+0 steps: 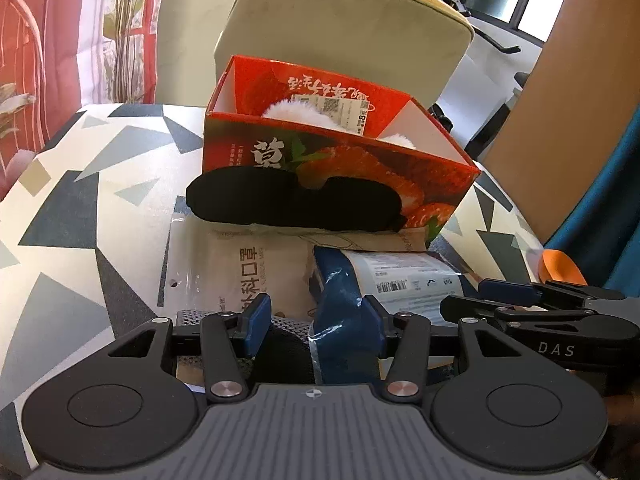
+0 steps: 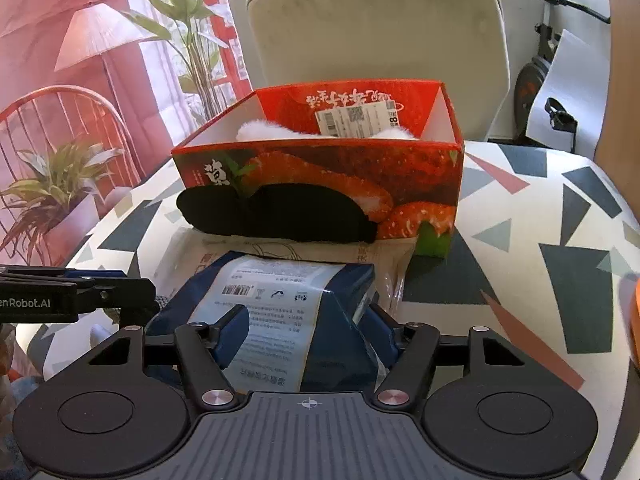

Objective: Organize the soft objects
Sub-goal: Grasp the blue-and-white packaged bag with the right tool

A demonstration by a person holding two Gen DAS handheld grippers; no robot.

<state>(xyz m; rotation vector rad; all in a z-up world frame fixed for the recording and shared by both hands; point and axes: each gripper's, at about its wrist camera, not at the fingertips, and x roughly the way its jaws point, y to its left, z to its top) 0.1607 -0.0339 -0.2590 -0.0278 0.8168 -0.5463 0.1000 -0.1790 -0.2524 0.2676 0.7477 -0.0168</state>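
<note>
Bright room, windows at the far end, beige chair [image 2: 376, 36] pushed up to the far side of the surface [image 2: 520, 216], which has a white cloth with grey and dark triangles. Plants and a red panel on the left.

Red strawberry-print box [image 2: 320, 188] sits open-topped at the far middle; white fluffy item [image 2: 260, 130] inside it, plus a paper label on the inner far wall. Black soft piece [image 2: 280, 212], eye-mask shaped, leans against the near wall of the box, resting on a beige flat pouch [image 1: 248, 268] that lies on the surface.

Blue plastic-wrapped pack [image 2: 280, 320] with a white printed label lies nearest to me, partly over the beige pouch. My right gripper [image 2: 308, 332] has its jaws at mid width with the pack between them; both pads sit against the wrap, so I read it as a grip. My left gripper [image 1: 316, 316] stands just left of the right one, jaws at mid width; the right pad touches the pack's left end, the left pad is clear of it over a grey mesh item [image 1: 288, 326] I can't identify. Not holding anything, as far as I can see.
</note>
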